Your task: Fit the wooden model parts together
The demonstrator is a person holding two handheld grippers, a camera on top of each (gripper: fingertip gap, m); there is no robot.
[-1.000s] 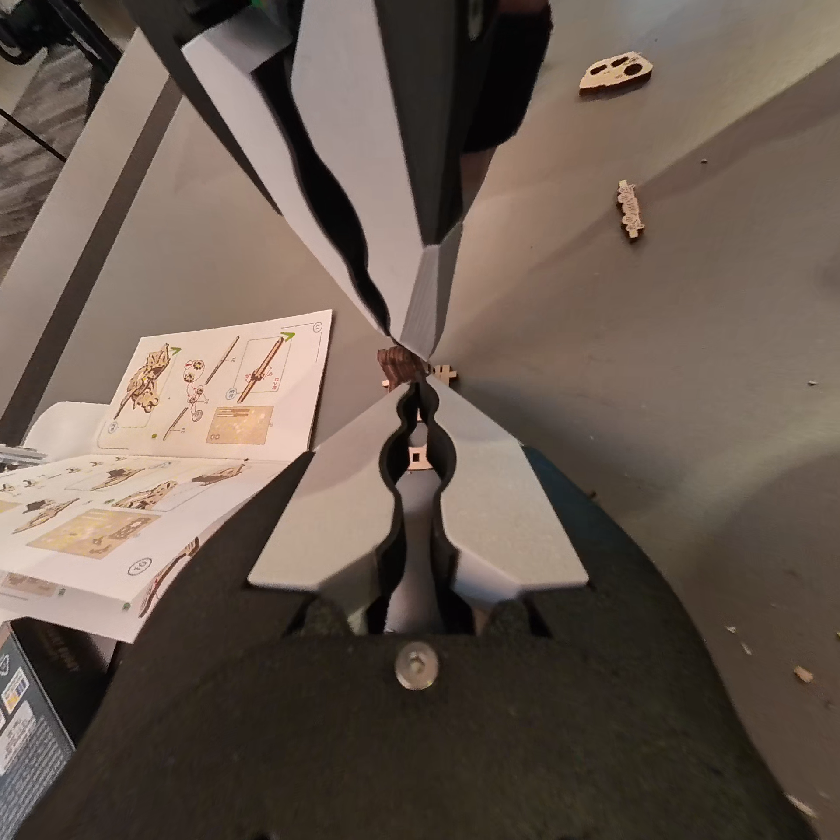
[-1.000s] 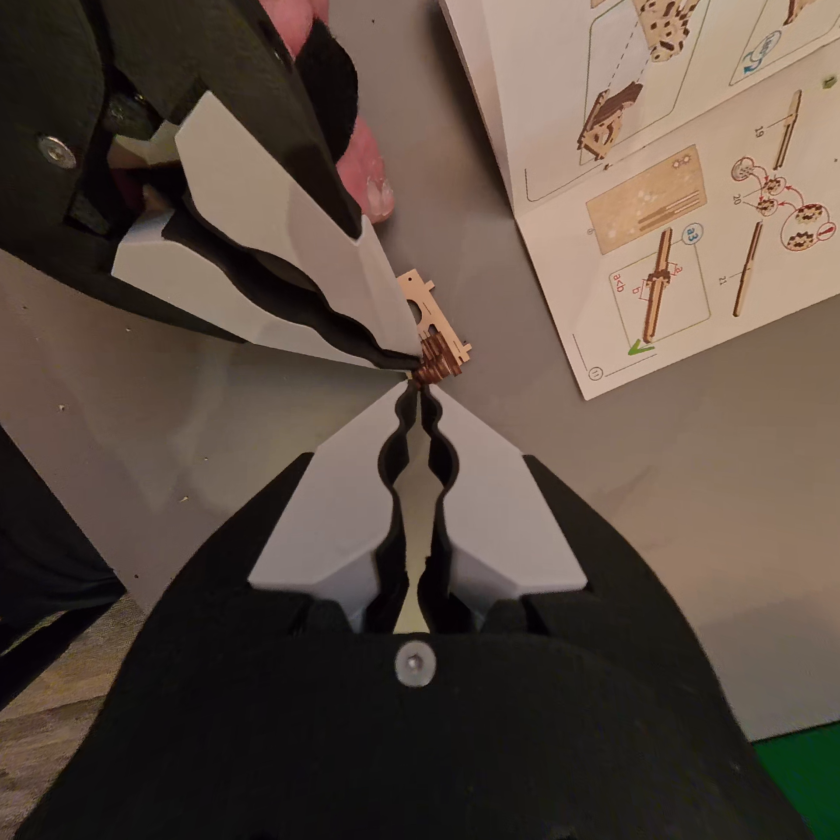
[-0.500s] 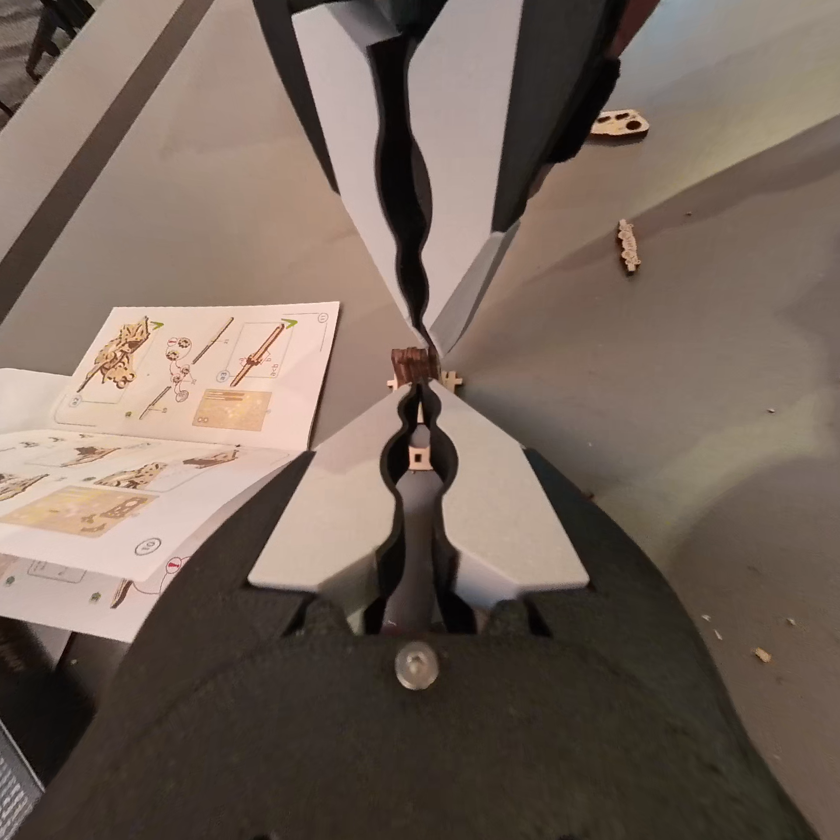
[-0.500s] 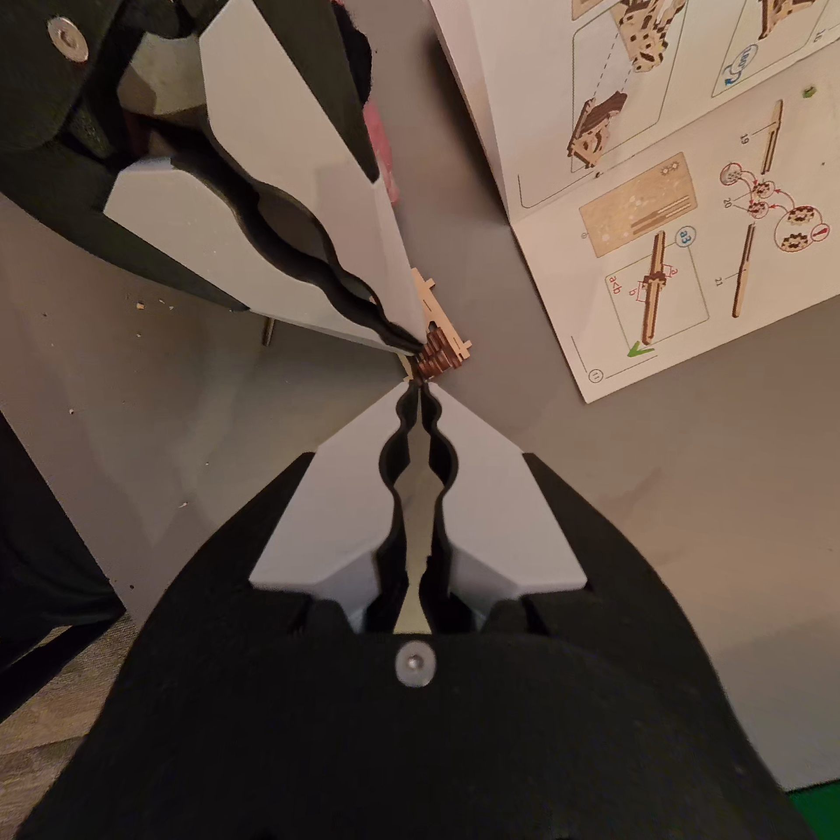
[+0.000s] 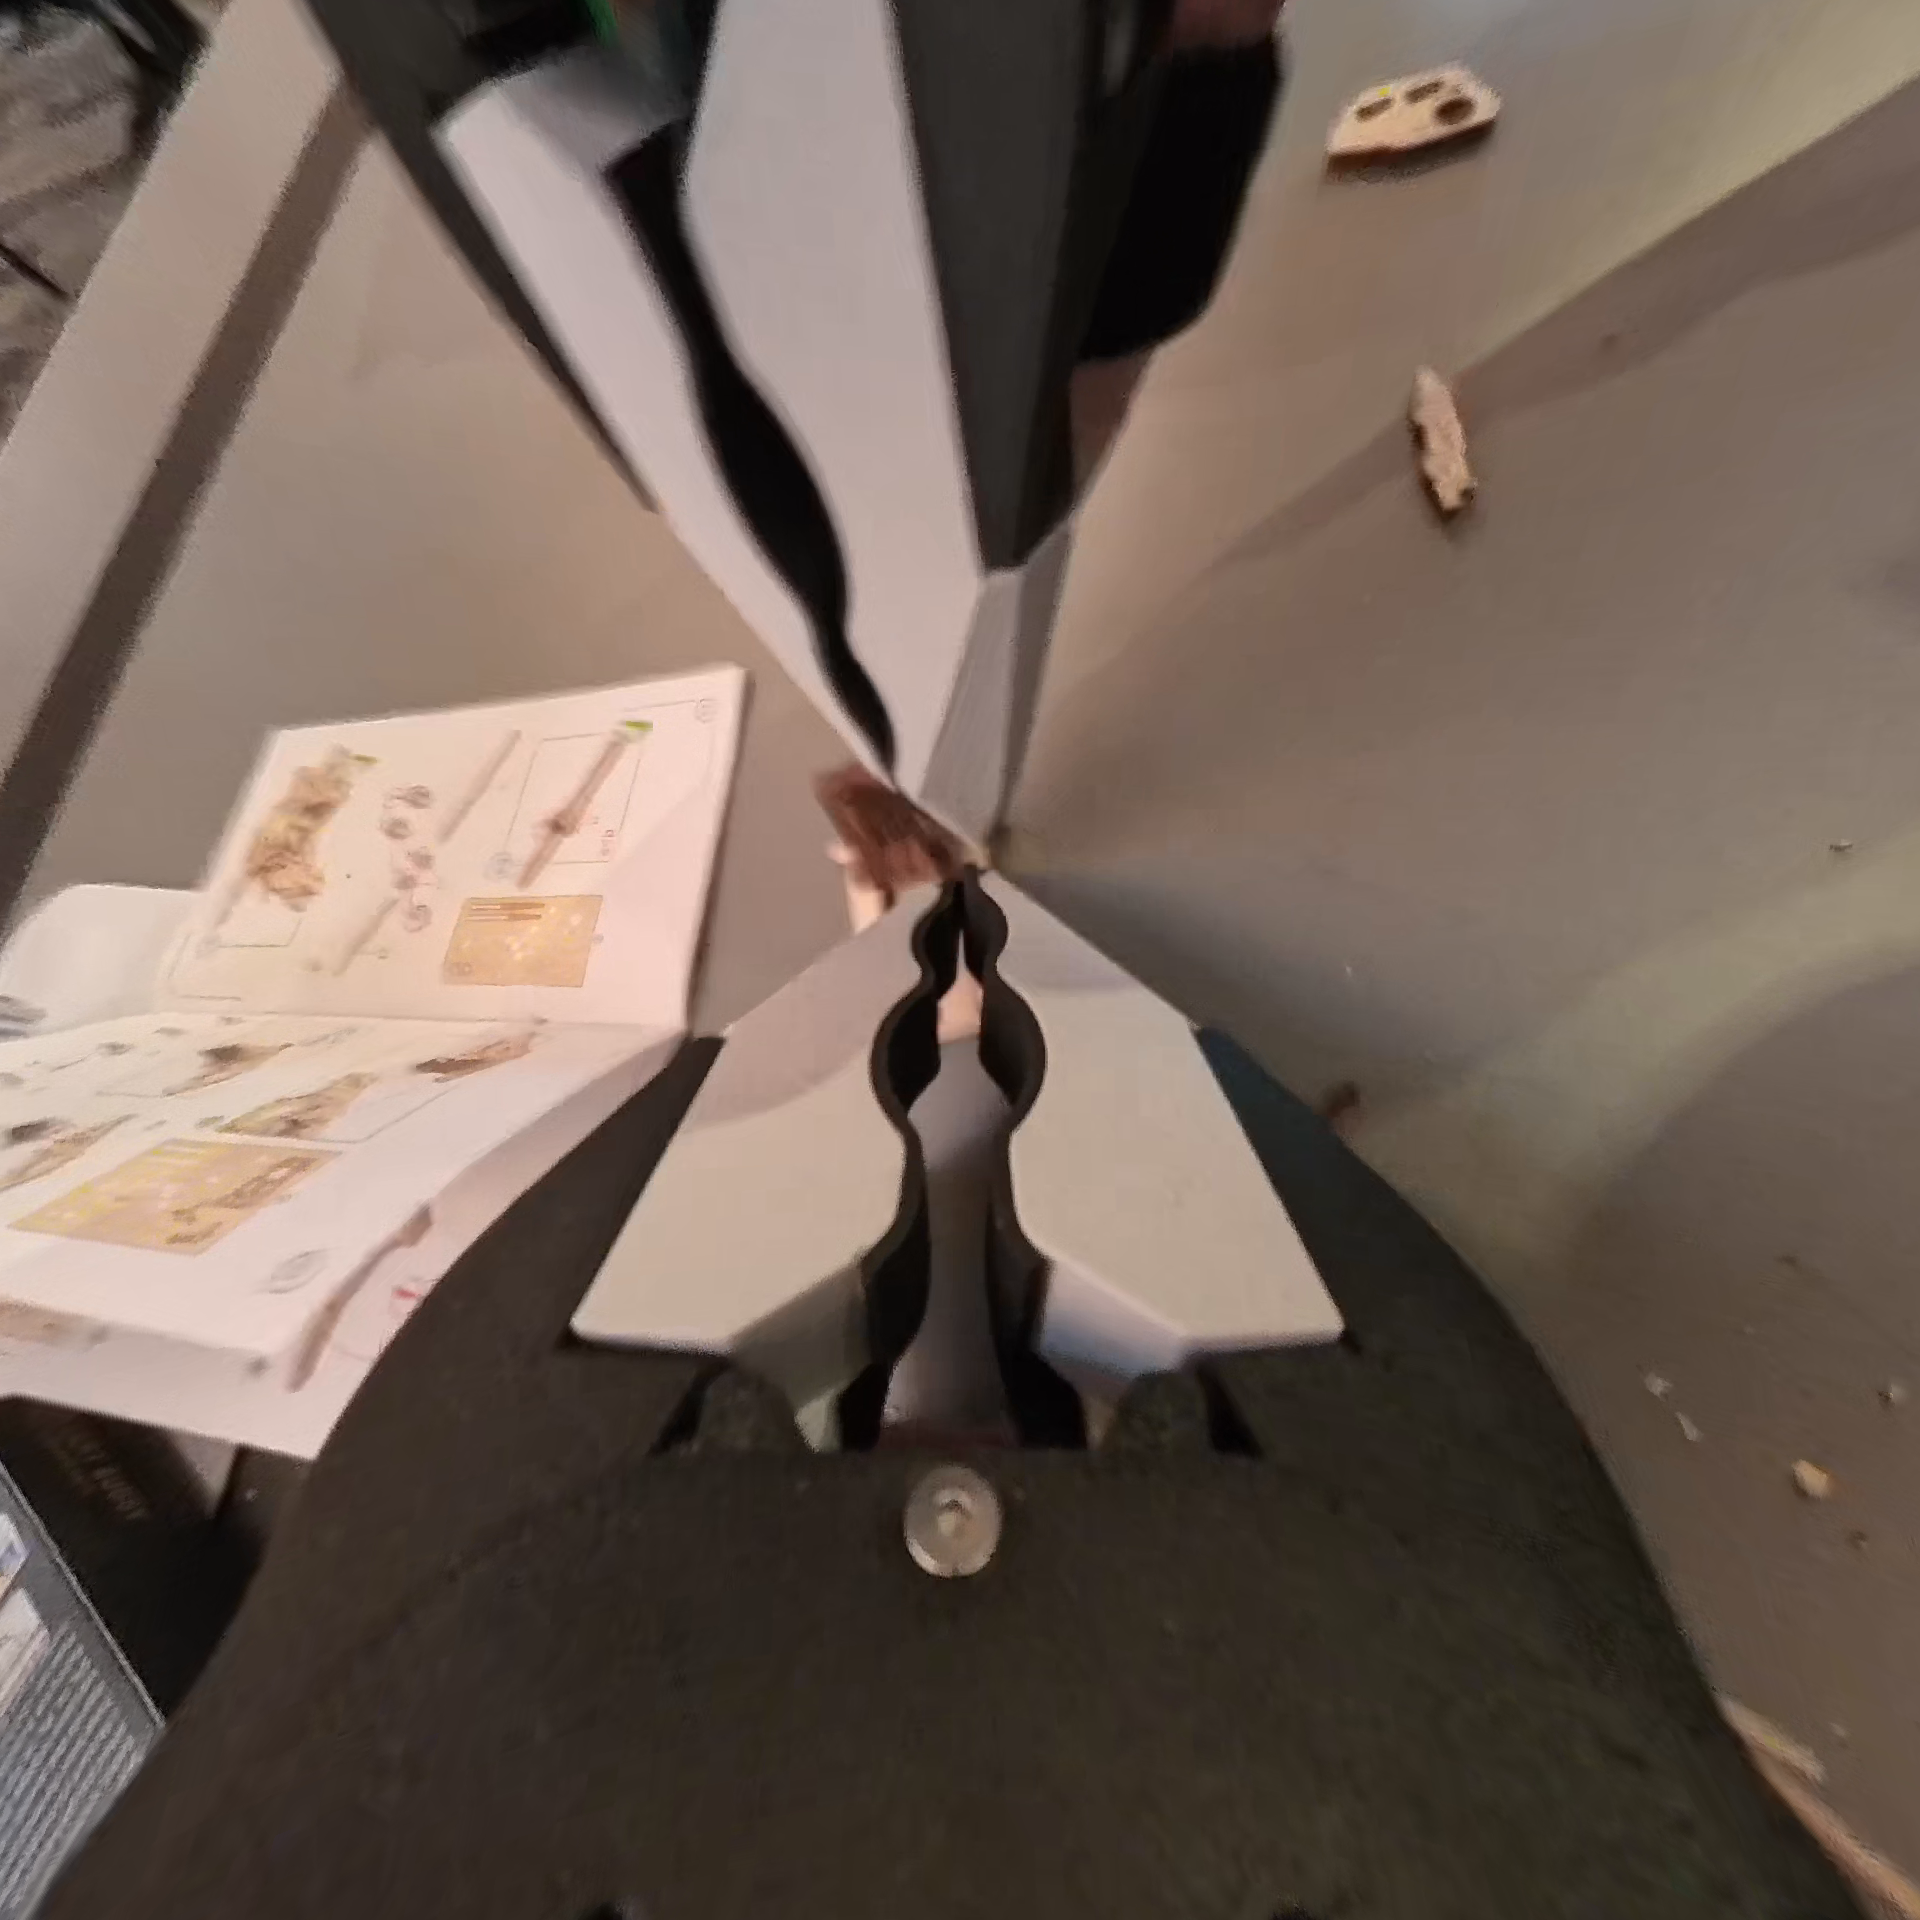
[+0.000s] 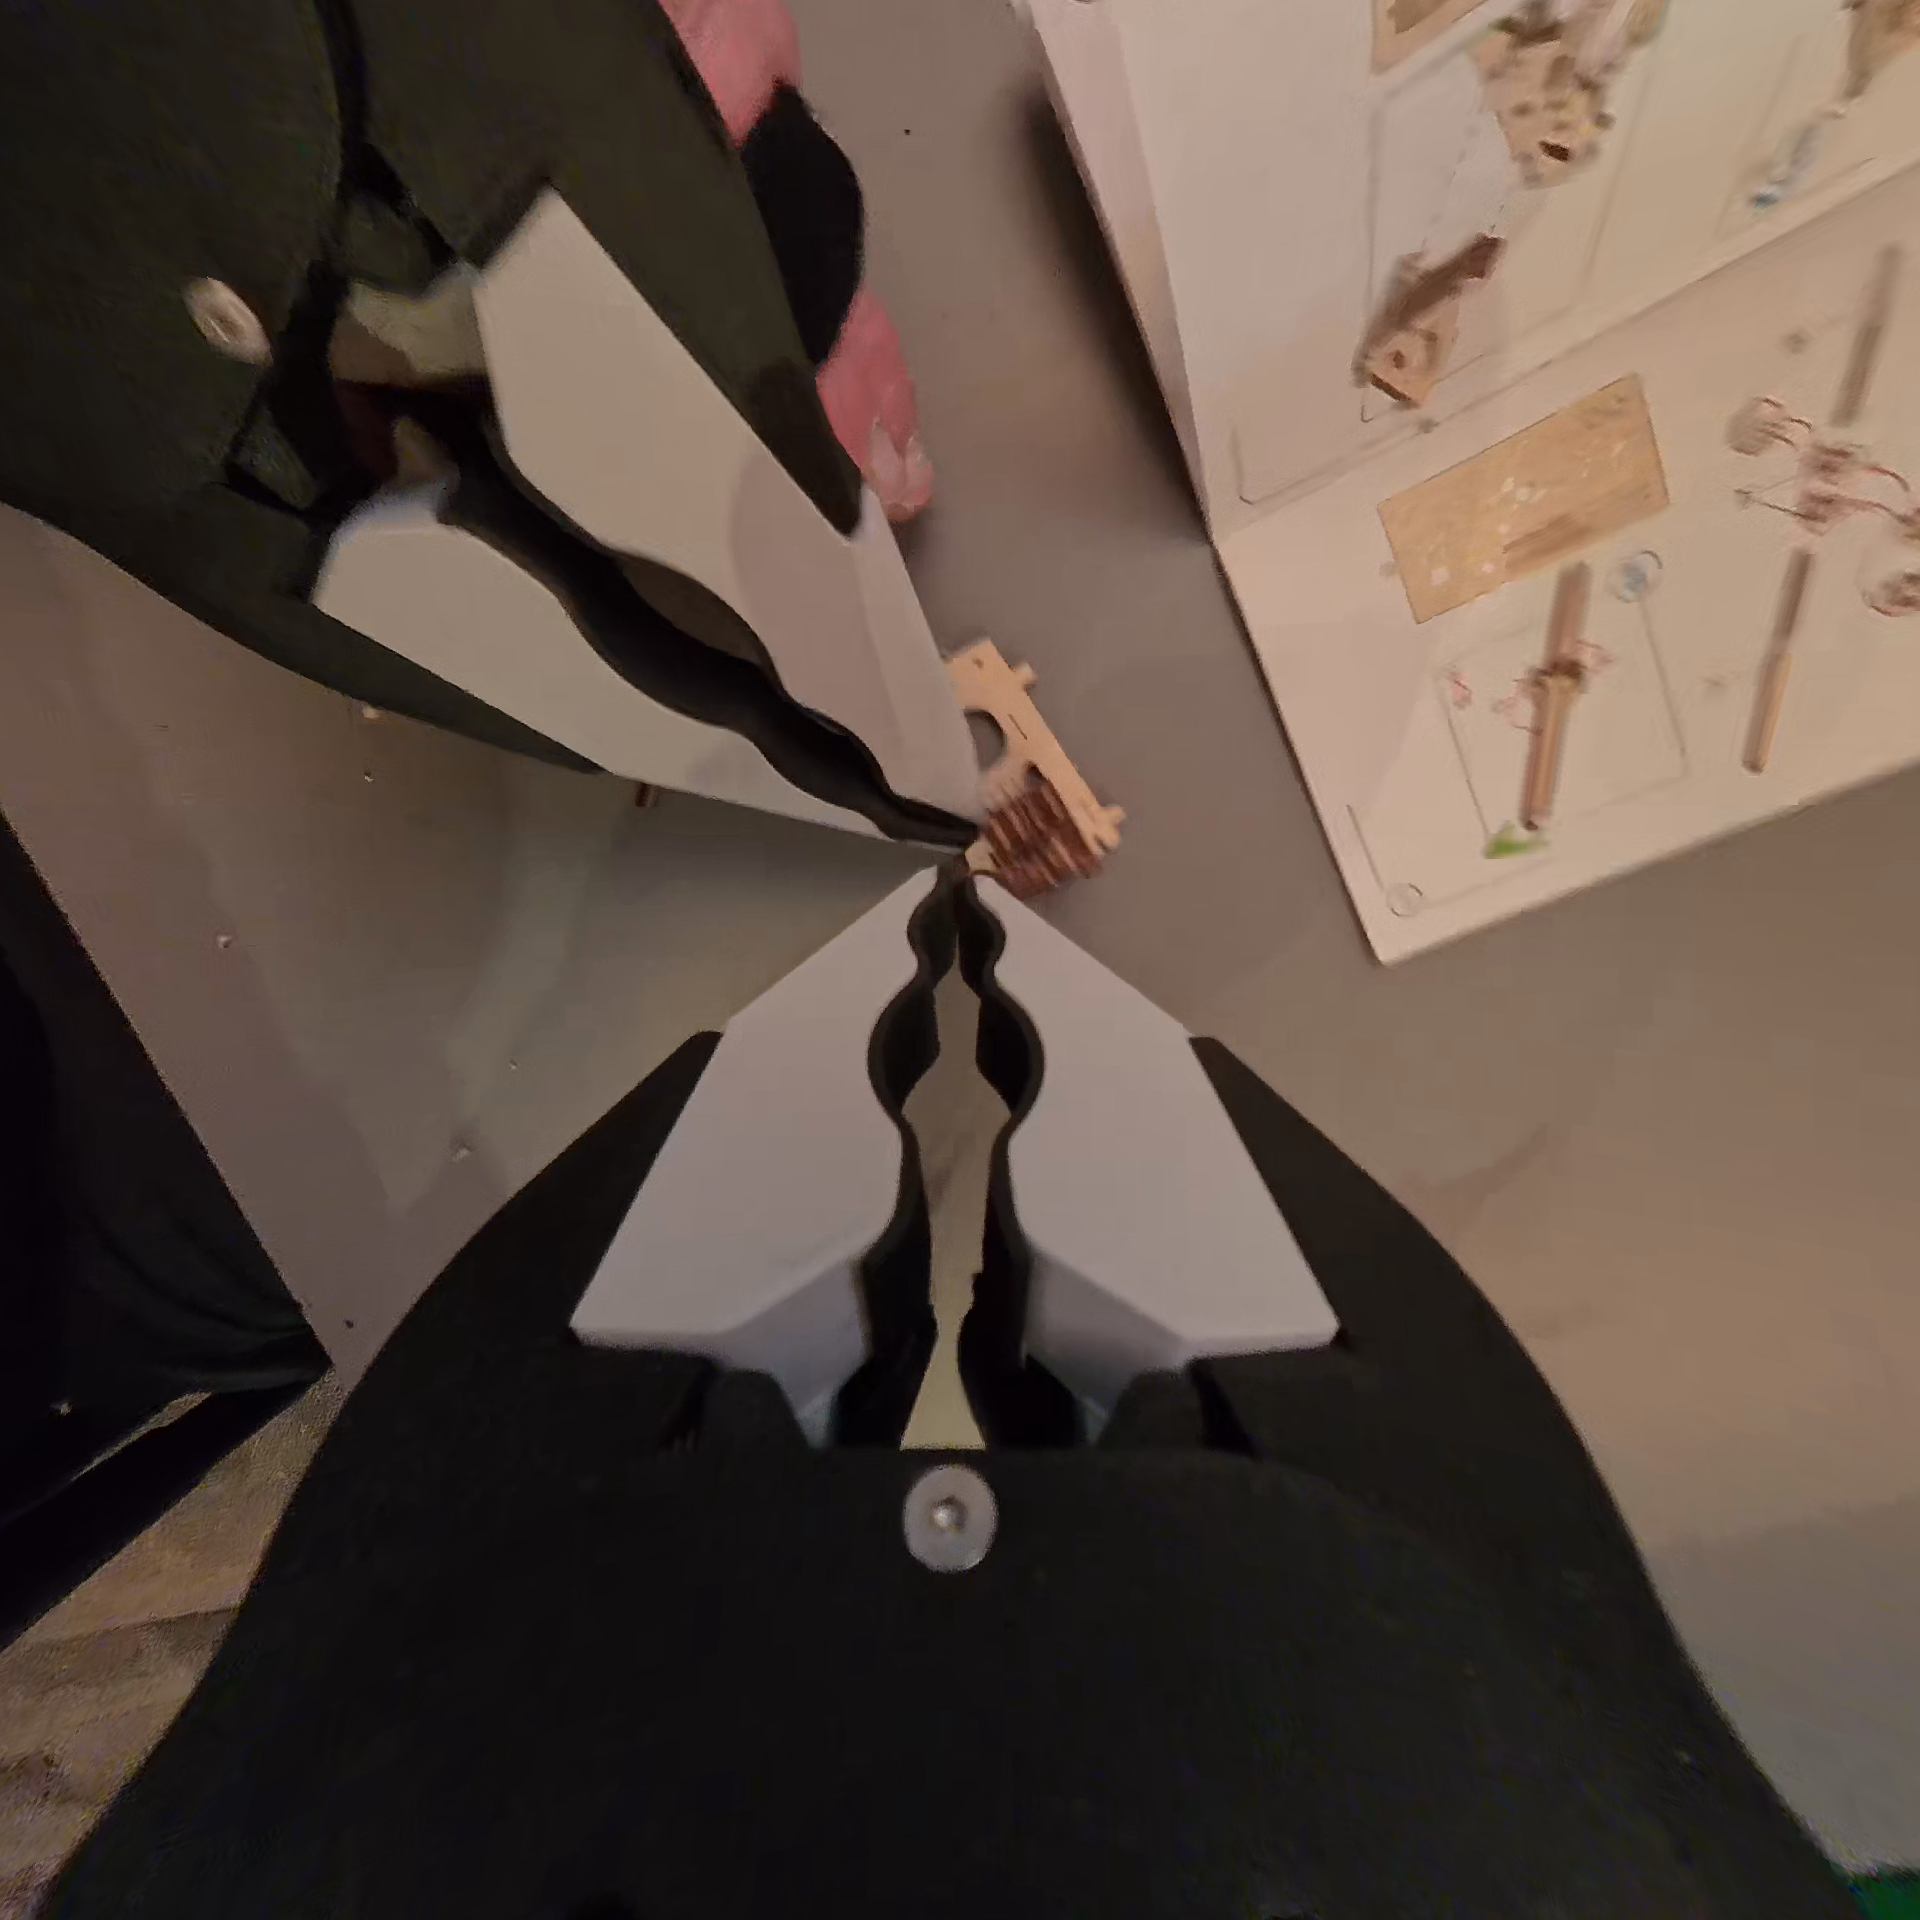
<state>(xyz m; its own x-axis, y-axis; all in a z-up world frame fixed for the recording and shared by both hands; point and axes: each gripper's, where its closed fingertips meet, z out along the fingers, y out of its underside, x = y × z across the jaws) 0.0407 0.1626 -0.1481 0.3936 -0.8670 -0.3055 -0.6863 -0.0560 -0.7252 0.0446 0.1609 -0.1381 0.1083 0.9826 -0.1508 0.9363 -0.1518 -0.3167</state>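
Note:
A small wooden assembly (image 6: pixel 1039 831) hangs between my two grippers above the grey table (image 6: pixel 1351 1247). It is a pale flat plate with a hole (image 6: pixel 1003 717) carrying a stack of brown toothed discs. My left gripper (image 5: pixel 961 883) is shut on the pale plate (image 5: pixel 956 1003), which shows between its fingers. My right gripper (image 6: pixel 951 878) is shut on a thin pale wooden piece (image 6: pixel 948 1309) whose tip meets the disc stack. In the left wrist view the right gripper (image 5: pixel 904 774) comes down from the top onto the brown stack (image 5: pixel 883 831). The left gripper (image 6: pixel 961 831) enters the right wrist view from the upper left.
An open instruction booklet (image 5: pixel 416 935) lies on the table, also in the right wrist view (image 6: pixel 1558 520). Two loose wooden parts (image 5: pixel 1413 109) (image 5: pixel 1442 442) lie farther off. Wood crumbs (image 5: pixel 1808 1475) lie at the right. A box (image 5: pixel 52 1662) sits at the lower left. A person's fingers (image 6: pixel 883 416) grip the left tool. My two grippers' fingertips are within a few centimetres of each other.
The two grippers have twisted against each other while both stay shut. In the left wrist view the right gripper has tilted back leftward and the disc stack has shifted left. The frames are now blurred.

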